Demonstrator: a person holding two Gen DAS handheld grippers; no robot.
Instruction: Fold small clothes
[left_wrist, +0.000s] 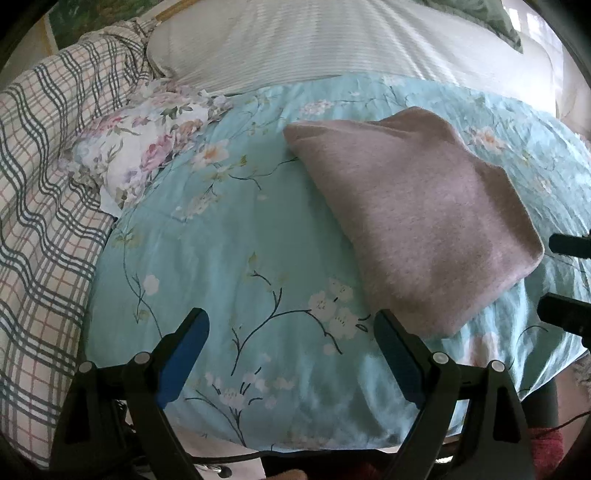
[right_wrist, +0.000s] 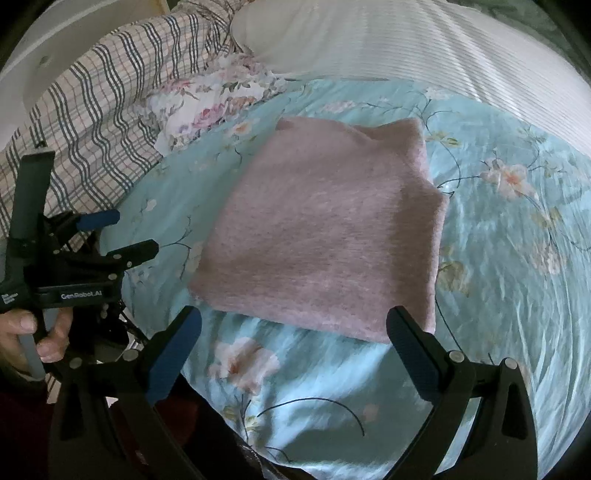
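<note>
Just ahead of the right claw (right_wrist: 293, 349) | folded pink garment (right_wrist: 325, 236) on bed (long axis running away) | right nearer, left claw (left_wrist: 291, 339) offset | both released, empty

This is a bedroom in a home. The bed (right_wrist: 517, 258) is covered by a light blue quilt printed with branches and pale blossoms. A large white ribbed pillow (right_wrist: 388, 40) lies at the far end. To the far left a plaid checked blanket (left_wrist: 44, 177) sits bunched up, and a white cloth with pink roses (left_wrist: 147, 140) lies crumpled beside it. A folded pink knit garment (right_wrist: 325, 232) rests on the quilt.
</note>
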